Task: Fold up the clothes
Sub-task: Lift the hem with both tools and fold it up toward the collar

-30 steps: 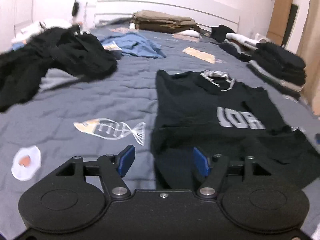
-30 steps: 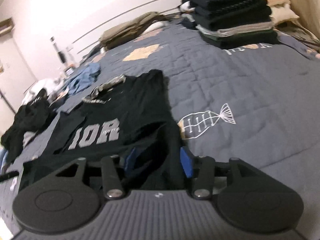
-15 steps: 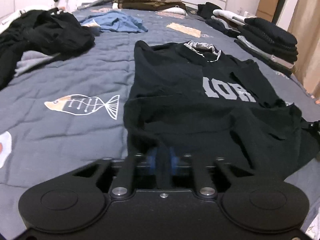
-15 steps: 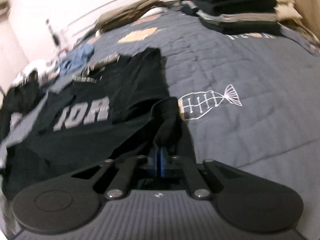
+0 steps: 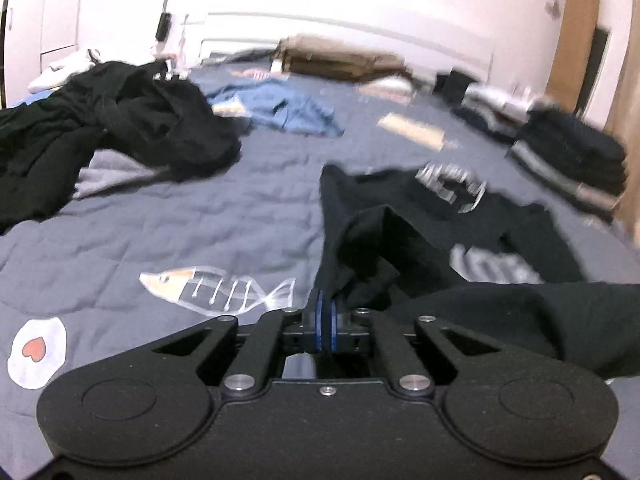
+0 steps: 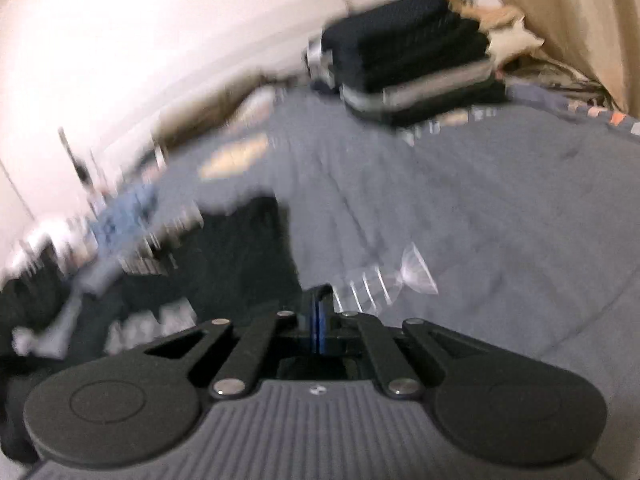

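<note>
1. Bottom centre of the left wrist view: left gripper [image 5: 325, 322], blue pads pressed together on a pinch of the black sweatshirt [image 5: 404, 232] at its near edge; the cloth rises from the pads in a bunched fold.
2. Bottom centre of the right wrist view: right gripper [image 6: 318, 322], pads closed tight, with a dark fabric edge at their tips. Heavy blur here.
3. Centre right of the left wrist view: black sweatshirt, lying on the grey quilt [image 5: 200, 232]. Long axis runs away from the camera, collar at the far end, hem nearest. Grey chest lettering shows lower right.
4. Lower left, left wrist view: fish print [image 5: 216, 290] on the quilt, just beside the sweatshirt's edge.
5. Middle left: heap of black clothes [image 5: 120, 128], unfolded.
6. Upper centre: blue garment [image 5: 288, 110], crumpled.
7. Right edge: folded stack [image 5: 568, 160] of dark items.
8. Top centre: tan folded pile [image 5: 340, 60] by the white headboard.
</note>
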The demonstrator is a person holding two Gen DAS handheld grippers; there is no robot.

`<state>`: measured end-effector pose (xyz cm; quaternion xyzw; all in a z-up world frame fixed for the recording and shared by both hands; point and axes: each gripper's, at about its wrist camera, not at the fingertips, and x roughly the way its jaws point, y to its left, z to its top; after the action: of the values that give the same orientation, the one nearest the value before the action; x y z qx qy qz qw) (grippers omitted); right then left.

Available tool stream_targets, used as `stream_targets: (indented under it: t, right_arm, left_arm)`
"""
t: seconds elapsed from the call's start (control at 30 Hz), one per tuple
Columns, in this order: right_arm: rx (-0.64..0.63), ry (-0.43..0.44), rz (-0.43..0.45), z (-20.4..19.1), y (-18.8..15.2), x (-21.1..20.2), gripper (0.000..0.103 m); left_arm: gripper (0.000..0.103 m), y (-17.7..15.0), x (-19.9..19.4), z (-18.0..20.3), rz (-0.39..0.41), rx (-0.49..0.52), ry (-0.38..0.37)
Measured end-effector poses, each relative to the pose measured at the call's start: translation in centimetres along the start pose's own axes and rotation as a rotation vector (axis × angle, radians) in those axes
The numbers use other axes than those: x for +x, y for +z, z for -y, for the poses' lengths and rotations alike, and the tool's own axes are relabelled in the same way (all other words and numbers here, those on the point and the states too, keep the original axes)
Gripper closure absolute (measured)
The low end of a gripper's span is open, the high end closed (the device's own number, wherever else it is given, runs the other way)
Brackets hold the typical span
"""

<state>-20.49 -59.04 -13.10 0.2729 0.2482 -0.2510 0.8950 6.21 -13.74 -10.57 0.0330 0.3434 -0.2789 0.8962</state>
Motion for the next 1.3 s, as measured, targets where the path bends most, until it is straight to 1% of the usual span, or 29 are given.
stream_targets:
  t: [0.03,0.07,0.1,0.13,0.17,0.2,0.23,0.27,0.33,0.37,0.43,0.53,0.6,0.63,0.73,0.8,0.87,0.97,1.03,1.1,1.2,1.3]
  right_arm:
    - [-0.016,-0.016,-0.044,0.0,-0.3,0.8,0.102]
    - [-0.032,-0.031,-0.083,0.1,-0.6,1.4,0.102]
    - [-0.049,-0.038,-0.123,0.0,-0.8,1.9,0.1]
    - [-0.059,-0.042,-0.151,0.0,-0.9,2.1,0.1]
    - [-0.061,-0.04,-0.144,0.0,-1.0,1.8,0.1]
    - [-0.061,-0.032,-0.128,0.0,-0.8,1.4,0.097]
    - [-0.058,-0.024,-0.128,0.1,-0.5,1.0,0.096]
    - [-0.048,-0.011,-0.125,0.2,-0.3,0.6,0.094]
    - [-0.01,0.016,-0.119,0.2,-0.2,-0.4,0.084]
    - [0.009,0.03,-0.116,0.3,-0.2,-0.9,0.082]
    - [0.048,0.058,-0.11,0.3,-0.1,-1.9,0.069]
    - [0.124,0.119,-0.107,0.2,-0.3,-3.4,0.059]
    - [0.177,0.163,-0.119,0.0,-0.8,-4.1,0.055]
    - [0.202,0.182,-0.127,-0.2,-1.1,-4.3,0.054]
    - [0.28,0.239,-0.164,-0.7,-2.0,-4.6,0.052]
    - [0.299,0.259,-0.191,-1.4,-2.8,-4.5,0.051]
    - [0.318,0.272,-0.215,-2.0,-3.7,-4.6,0.051]
    - [0.364,0.282,-0.236,-2.9,-6.0,-5.2,0.05]
    - [0.398,0.312,-0.262,-3.3,-7.0,-5.1,0.049]
    - [0.429,0.336,-0.288,-3.9,-7.7,-4.8,0.049]
    - [0.482,0.353,-0.273,-4.1,-8.4,-4.7,0.047]
    - [0.561,0.381,-0.267,-4.1,-8.9,-3.9,0.045]
  left_arm:
    - [0.098,-0.3,0.7,0.0,-0.037,0.001,0.01]
    - [0.094,-0.6,1.3,0.0,-0.07,-0.003,0.018]
    - [0.094,-0.9,1.6,0.0,-0.092,-0.005,0.024]
    - [0.088,-0.9,1.5,-0.1,-0.093,-0.001,0.026]
    - [0.078,-0.7,1.1,-0.2,-0.091,0.003,0.026]
    - [0.071,-0.6,0.6,-0.4,-0.084,0.002,0.026]
    - [0.057,-0.4,-0.1,-0.7,-0.064,-0.01,0.023]
    - [0.049,-0.2,-0.8,-1.0,-0.045,-0.024,0.016]
    - [0.048,0.1,-2.4,-1.6,-0.021,-0.047,-0.004]
    - [0.048,0.0,-3.1,-1.6,-0.012,-0.054,-0.021]
    - [0.048,-0.3,-4.3,-1.6,0.003,-0.077,-0.059]
    - [0.048,-1.2,-5.2,-2.0,-0.015,-0.198,-0.149]
    - [0.043,-2.1,-5.5,-1.9,-0.031,-0.259,-0.192]
    - [0.041,-2.6,-5.6,-1.9,-0.039,-0.291,-0.205]
    - [0.041,-4.2,-5.7,-1.7,-0.064,-0.384,-0.243]
    - [0.04,-5.1,-5.7,-1.6,-0.079,-0.447,-0.275]
    - [0.037,-6.1,-5.7,-1.9,-0.082,-0.531,-0.296]
    - [0.035,-7.8,-5.7,-2.5,-0.079,-0.674,-0.331]
    - [0.035,-8.5,-5.2,-2.7,-0.094,-0.742,-0.373]
    - [0.034,-8.5,-5.0,-2.6,-0.094,-0.767,-0.398]
    - [0.03,-8.6,-4.5,-2.4,-0.079,-0.796,-0.41]
    - [0.03,-9.0,-3.4,-2.1,-0.092,-0.838,-0.41]
